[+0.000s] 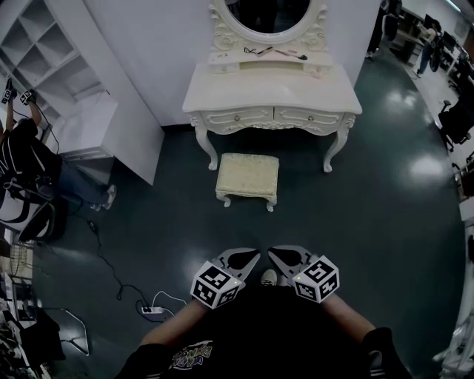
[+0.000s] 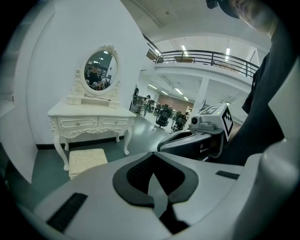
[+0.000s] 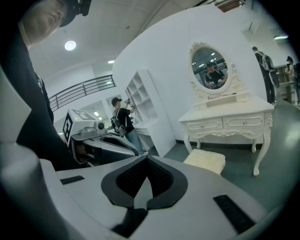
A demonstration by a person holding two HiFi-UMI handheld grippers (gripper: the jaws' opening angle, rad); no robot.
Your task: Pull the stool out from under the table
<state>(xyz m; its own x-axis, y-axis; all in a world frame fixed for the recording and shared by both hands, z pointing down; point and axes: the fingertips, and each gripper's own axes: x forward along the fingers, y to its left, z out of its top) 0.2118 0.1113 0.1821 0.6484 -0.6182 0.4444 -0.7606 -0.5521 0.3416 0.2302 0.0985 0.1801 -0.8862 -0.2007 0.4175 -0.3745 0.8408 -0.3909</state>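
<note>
A cream cushioned stool (image 1: 247,178) on short white legs stands on the dark floor just in front of the ornate white dressing table (image 1: 272,96), between its front legs; it also shows as the stool (image 2: 86,160) and the stool (image 3: 205,160) in the two gripper views. My left gripper (image 1: 255,254) and right gripper (image 1: 271,252) hang side by side close to my body, well short of the stool, tips nearly touching each other. Both are shut with nothing between the jaws.
An oval mirror (image 1: 266,16) tops the table. White shelving (image 1: 44,52) and a low white cabinet (image 1: 104,133) stand at left, with a person (image 1: 29,163) beside them. A power strip and cable (image 1: 152,309) lie on the floor at lower left.
</note>
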